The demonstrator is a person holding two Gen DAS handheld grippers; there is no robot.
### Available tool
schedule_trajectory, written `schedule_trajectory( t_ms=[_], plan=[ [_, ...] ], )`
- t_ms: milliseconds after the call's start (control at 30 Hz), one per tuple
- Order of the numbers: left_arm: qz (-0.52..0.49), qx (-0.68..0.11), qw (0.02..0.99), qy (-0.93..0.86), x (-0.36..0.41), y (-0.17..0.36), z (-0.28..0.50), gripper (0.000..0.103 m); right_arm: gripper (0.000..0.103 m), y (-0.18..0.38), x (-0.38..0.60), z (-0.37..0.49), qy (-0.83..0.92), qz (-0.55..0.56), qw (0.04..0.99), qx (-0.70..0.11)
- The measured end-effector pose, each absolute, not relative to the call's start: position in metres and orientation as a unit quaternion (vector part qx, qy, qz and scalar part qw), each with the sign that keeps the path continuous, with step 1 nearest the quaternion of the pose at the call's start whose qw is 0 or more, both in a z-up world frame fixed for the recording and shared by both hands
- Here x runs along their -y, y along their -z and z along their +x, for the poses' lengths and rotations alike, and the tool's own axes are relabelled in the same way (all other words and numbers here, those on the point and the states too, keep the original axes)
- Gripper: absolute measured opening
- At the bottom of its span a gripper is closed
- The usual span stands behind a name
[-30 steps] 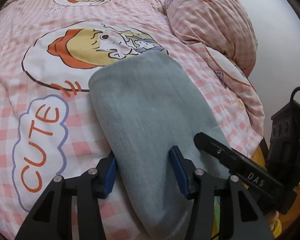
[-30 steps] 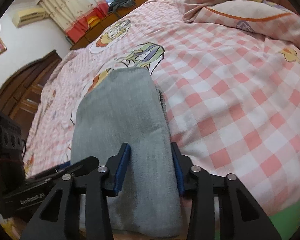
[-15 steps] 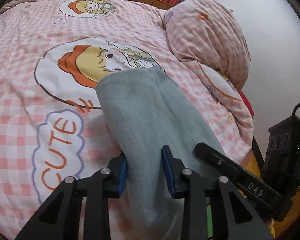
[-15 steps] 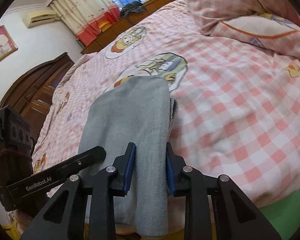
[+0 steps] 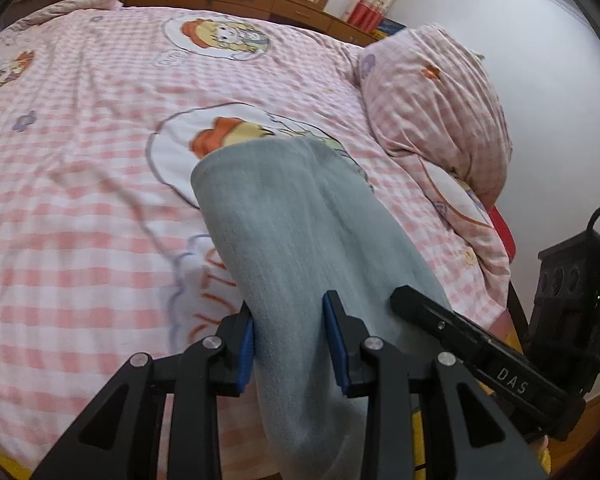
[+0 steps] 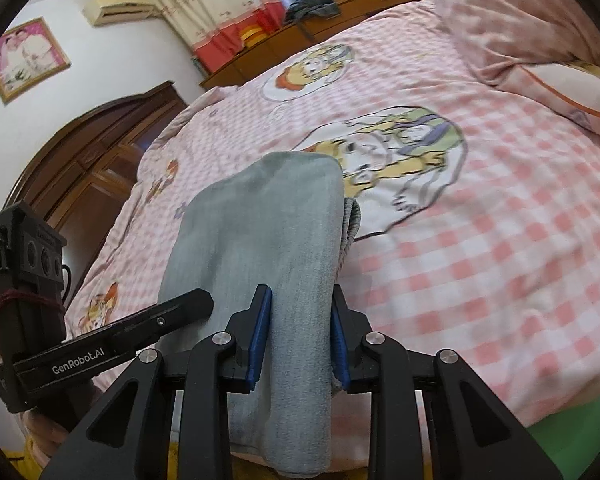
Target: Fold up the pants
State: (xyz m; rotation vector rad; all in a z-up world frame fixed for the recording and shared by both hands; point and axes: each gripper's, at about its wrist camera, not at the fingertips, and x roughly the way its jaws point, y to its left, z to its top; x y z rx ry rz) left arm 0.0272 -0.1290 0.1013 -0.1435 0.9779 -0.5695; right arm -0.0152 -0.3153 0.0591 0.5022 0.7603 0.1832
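Both grippers — left (image 5: pixel 290 334), right (image 6: pixel 300 332) — have squeezed onto the pants (image 5: pixel 300 240) and lifted them; the gray pants look long, folded, smooth.

A wide bed (image 5: pixel 80 208) covered in a pink-and-white checked cotton sheet with cartoon prints carries folded grey-blue soft fabric pants (image 5: pixel 300 248), which lie lengthwise and hang over its near edge. A bunched pink checked quilt (image 5: pixel 436 100) lies heaped along the bed's right edge.
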Motion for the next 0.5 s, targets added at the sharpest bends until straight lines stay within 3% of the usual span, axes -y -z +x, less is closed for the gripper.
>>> schedule_trajectory(
  t_ms=[500],
  plan=[
    [-0.110,-0.437,0.872,0.191,-0.012,-0.117,0.044,0.032,0.029,-0.069,0.183,0.032,-0.177,0.187,0.888,-0.382]
  ],
)
